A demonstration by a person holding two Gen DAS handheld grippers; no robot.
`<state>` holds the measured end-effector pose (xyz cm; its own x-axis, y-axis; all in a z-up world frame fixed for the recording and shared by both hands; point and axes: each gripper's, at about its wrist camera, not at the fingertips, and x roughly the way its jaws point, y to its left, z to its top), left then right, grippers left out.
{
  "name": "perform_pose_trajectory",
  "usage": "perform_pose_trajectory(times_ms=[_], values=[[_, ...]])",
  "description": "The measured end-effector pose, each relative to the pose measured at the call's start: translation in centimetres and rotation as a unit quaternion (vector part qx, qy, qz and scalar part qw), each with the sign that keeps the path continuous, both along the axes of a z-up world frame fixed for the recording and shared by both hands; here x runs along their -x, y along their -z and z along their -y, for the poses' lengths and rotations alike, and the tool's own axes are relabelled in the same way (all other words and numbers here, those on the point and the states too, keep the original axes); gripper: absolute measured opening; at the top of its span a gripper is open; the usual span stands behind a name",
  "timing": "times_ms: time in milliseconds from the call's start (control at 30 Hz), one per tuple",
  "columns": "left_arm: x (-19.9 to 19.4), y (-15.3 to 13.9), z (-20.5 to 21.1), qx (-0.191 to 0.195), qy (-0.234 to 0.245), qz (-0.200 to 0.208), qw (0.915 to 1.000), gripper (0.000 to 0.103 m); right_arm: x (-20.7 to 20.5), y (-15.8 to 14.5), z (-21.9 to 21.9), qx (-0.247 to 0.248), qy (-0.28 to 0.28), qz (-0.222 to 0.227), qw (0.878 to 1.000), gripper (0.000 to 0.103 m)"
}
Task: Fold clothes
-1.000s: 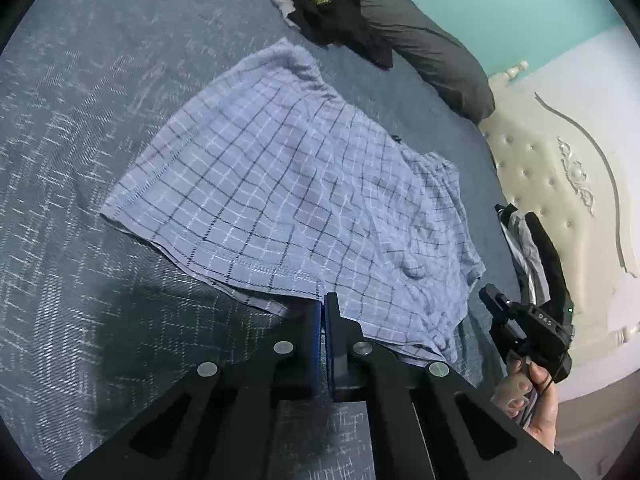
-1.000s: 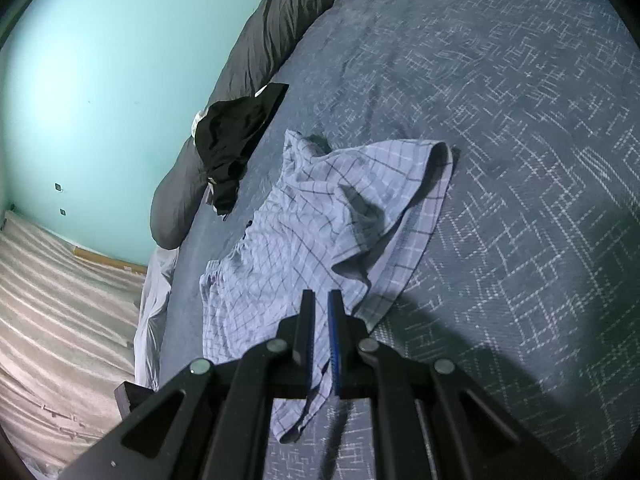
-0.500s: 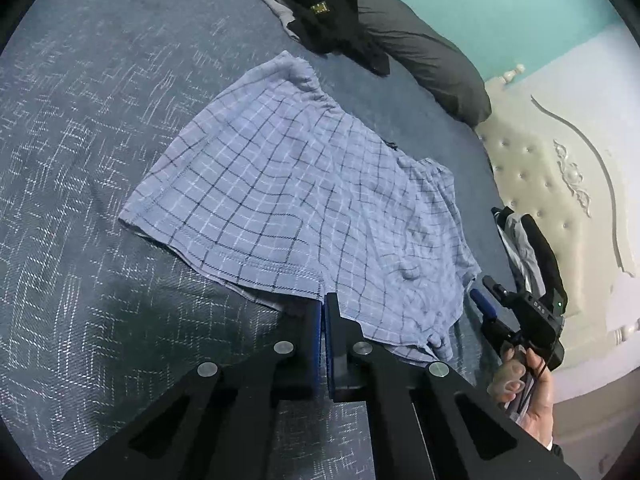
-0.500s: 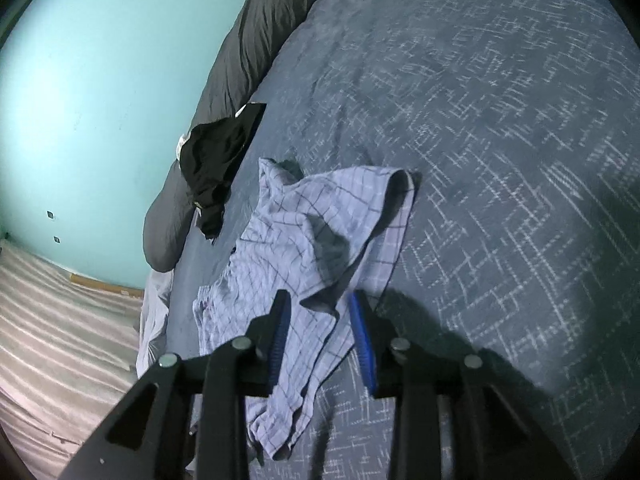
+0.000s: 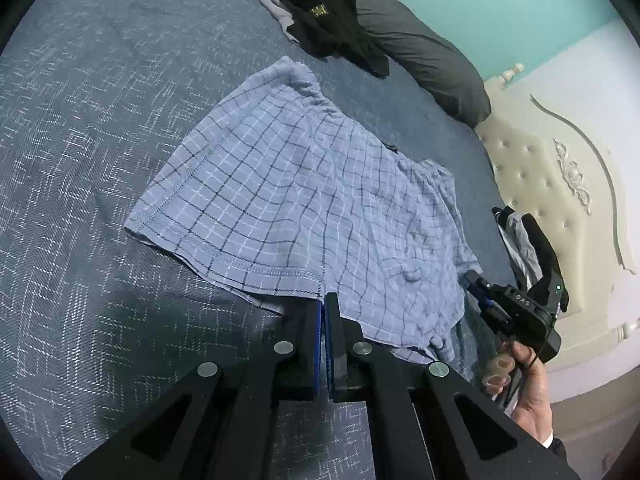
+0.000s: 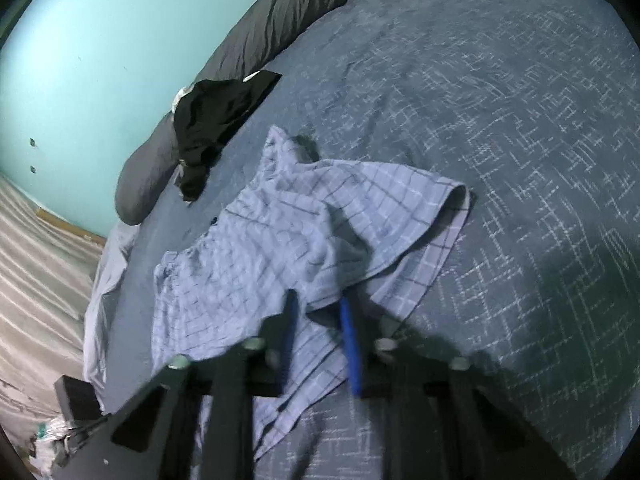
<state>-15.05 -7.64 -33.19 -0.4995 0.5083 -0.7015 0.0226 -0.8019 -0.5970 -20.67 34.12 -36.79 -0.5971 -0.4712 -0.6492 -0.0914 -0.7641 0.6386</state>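
Observation:
Light blue checked shorts [image 5: 304, 196] lie spread on the dark blue bed cover [image 5: 88, 168]. My left gripper [image 5: 323, 300] is shut on their near hem, which runs in between the fingertips. In the left wrist view my right gripper [image 5: 478, 286], held by a hand [image 5: 528, 380], sits at the shorts' right edge. In the blurred right wrist view the shorts [image 6: 256, 256] show a raised fold, and the right gripper [image 6: 318, 298] has its jaws apart and closing, with a cloth edge between the blue pads [image 6: 349, 336].
A black garment [image 5: 328, 12] lies on a long grey pillow [image 5: 432, 60] against the teal wall. More clothes [image 5: 524, 240] lie by the cream tufted headboard [image 5: 560, 184]. The bed's edge and a striped floor [image 6: 36, 264] are to the left in the right wrist view.
The right gripper was shut on the cloth, then opened and shifted along the shorts' edge. The shorts' far left corner has drawn in a little. The left gripper has stayed put.

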Motion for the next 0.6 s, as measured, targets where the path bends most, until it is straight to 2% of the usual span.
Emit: perform_pose_trajectory(times_ms=[33,67,400,600], values=[[0.0,0.0,0.0,0.000,0.000,0.001,1.0000,0.001,0.0,0.1,-0.1,0.003,0.002,0.000,1.000,0.003],[-0.1,0.0,0.0,0.000,0.001,0.001,1.0000,0.001,-0.1,0.2,-0.3,0.010,0.004,0.001,1.000,0.002],[-1.0,-0.6,1.0,0.002,-0.003,-0.002,1.0000,0.001,-2.5,-2.0,-1.0,0.072,0.006,-0.022,0.997,0.002],[-1.3,-0.4,1.7,-0.001,-0.008,0.001,1.0000,0.001,-3.1,-2.1,-1.1,0.078,0.010,-0.022,0.997,0.002]])
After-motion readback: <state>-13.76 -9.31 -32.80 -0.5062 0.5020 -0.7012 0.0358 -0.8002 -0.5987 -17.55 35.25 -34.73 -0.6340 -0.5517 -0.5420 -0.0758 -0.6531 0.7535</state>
